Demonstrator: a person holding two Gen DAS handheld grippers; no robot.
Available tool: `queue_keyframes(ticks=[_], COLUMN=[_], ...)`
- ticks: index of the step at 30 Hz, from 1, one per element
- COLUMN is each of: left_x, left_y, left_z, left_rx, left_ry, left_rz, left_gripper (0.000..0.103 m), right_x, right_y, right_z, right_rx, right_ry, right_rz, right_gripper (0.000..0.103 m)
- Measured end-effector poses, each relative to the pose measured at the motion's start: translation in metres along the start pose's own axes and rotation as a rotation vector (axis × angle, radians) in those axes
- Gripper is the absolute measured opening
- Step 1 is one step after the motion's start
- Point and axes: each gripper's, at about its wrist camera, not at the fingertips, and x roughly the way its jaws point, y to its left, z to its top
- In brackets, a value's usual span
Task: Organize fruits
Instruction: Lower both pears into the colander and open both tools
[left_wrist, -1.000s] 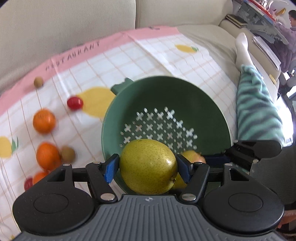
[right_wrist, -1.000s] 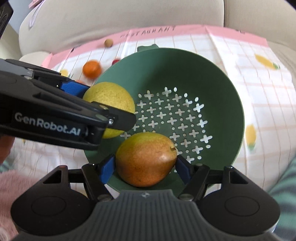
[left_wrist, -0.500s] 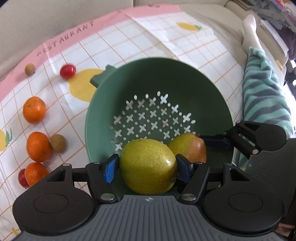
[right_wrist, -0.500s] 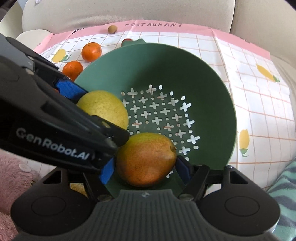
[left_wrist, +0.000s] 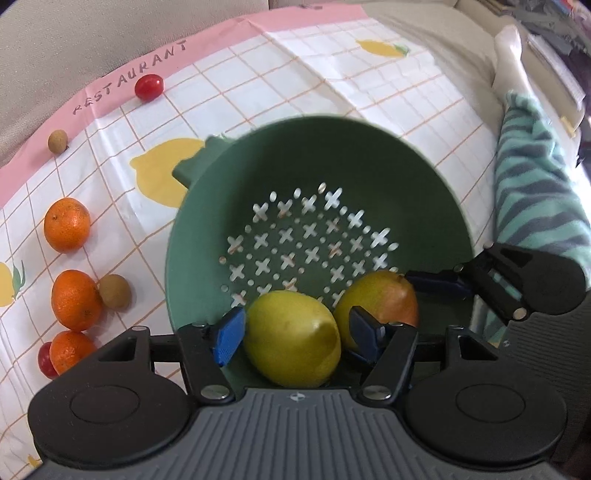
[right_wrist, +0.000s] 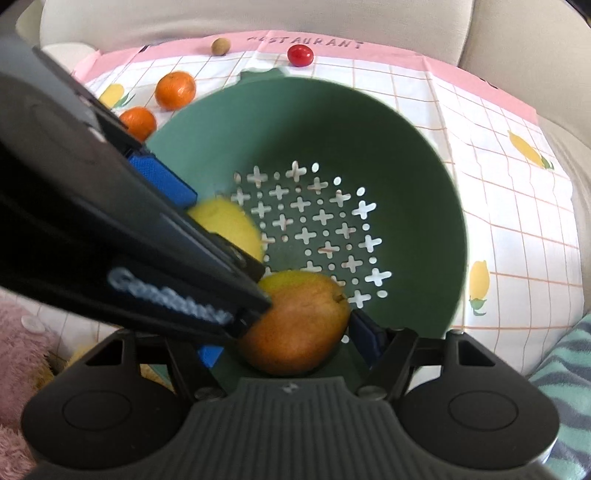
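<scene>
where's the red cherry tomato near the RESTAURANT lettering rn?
In the left wrist view the red cherry tomato lies upper left on the cloth's pink border, beyond the green colander, right of a small brown fruit.

Near side of colander (left_wrist: 436, 206): blocked by both pears (left_wrist: 291, 338) (left_wrist: 384, 295) and the two grippers (left_wrist: 295, 332) (right_wrist: 284, 343).
Far side: perforated floor bare.
Left cloth (left_wrist: 258, 88): oranges (left_wrist: 67, 224) scattered.
Right cloth: clear.

probably a home living room: beige sofa cushions (right_wrist: 258, 18), checked tablecloth (left_wrist: 332, 74).
</scene>
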Motion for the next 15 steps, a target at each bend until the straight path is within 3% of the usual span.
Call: queue_keyframes(ticks=[7, 15], left_x=[-0.019, -0.05], left_y=[0.002, 0.004], left_z=[-0.006, -0.023], left_rx=[-0.018, -0.039], left_ry=[-0.06, -0.168], left_rz=[-0.007, -0.013], left_gripper=[0.075, 0.075], right_x=[-0.007, -0.024], right_y=[-0.003, -0.002], right_z=[0.004, 0.004], right_rx=[0.039, 0.062], right_ry=[-0.013, -0.083], right_rz=[0.004, -0.048], right_gripper=[0.07, 0.077])
